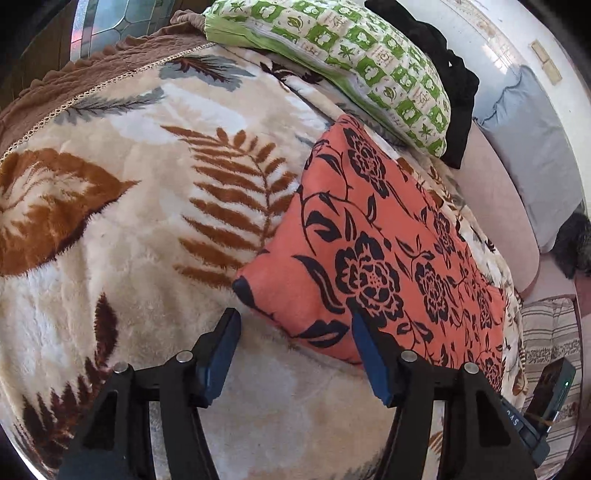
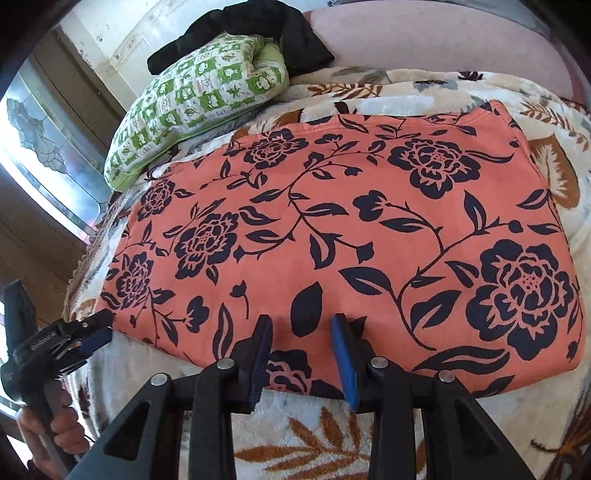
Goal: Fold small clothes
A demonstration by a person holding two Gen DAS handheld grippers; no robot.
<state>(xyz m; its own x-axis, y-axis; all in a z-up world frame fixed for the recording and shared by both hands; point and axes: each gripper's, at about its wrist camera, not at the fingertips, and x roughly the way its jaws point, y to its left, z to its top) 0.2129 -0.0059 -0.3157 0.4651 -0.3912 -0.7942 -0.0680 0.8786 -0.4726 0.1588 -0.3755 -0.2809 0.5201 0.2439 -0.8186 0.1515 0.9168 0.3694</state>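
Coral floral garment (image 2: pixel 332 221) lies folded flat, a soft rectangle on the plush leaf-print blanket (image 1: pixel 129 229) over the bed. Green checked pillow (image 2: pixel 199 99) sits at its far edge, black cloth (image 2: pixel 295 33) behind it. Left tool (image 1: pixel 291 332) wide, empty at the garment's corner; right tool (image 2: pixel 301 332) narrower, nothing pinched, at the near hem

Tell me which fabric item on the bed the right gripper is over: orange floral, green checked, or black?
The orange floral cloth: the right gripper sits over its near edge. The green checked pillow and black garment lie far behind.
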